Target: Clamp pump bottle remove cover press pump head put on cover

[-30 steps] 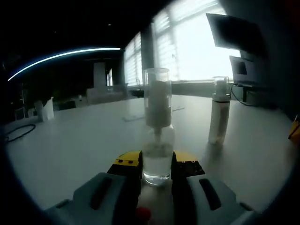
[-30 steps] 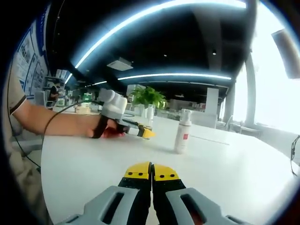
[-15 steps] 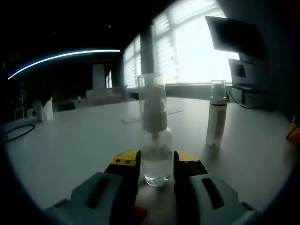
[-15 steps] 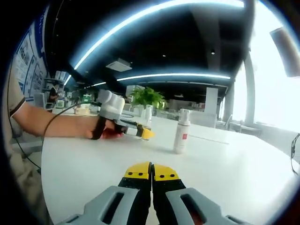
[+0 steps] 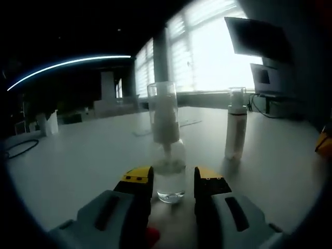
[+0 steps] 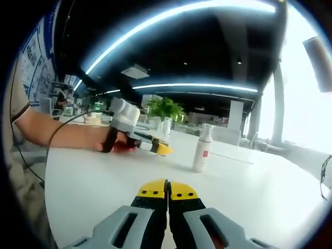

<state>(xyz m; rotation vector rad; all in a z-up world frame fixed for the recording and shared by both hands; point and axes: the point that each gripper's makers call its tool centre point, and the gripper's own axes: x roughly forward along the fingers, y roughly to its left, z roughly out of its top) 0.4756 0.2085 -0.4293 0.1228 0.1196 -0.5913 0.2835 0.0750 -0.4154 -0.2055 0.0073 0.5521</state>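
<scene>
A clear pump bottle [image 5: 167,155] under a tall clear cover [image 5: 163,111] stands upright on the white table [image 5: 78,161]. My left gripper [image 5: 171,182] is open around its base, and a small gap shows beside the right jaw. In the right gripper view a person's hand holds the left gripper [image 6: 150,145] at that clear bottle [image 6: 165,127], far to the left. My right gripper [image 6: 167,190] is shut on nothing, low over the table [image 6: 244,197] and well apart from both bottles.
A slim white pump bottle [image 5: 235,126] [image 6: 201,149] stands upright to the right of the clear one. A black cable [image 5: 18,148] lies at the left. A monitor [image 5: 257,39] and bright windows are behind. A potted plant [image 6: 165,108] is in the background.
My left jaws have spread a little and no longer press the clear bottle's base. The right gripper stays shut and nearly still.
</scene>
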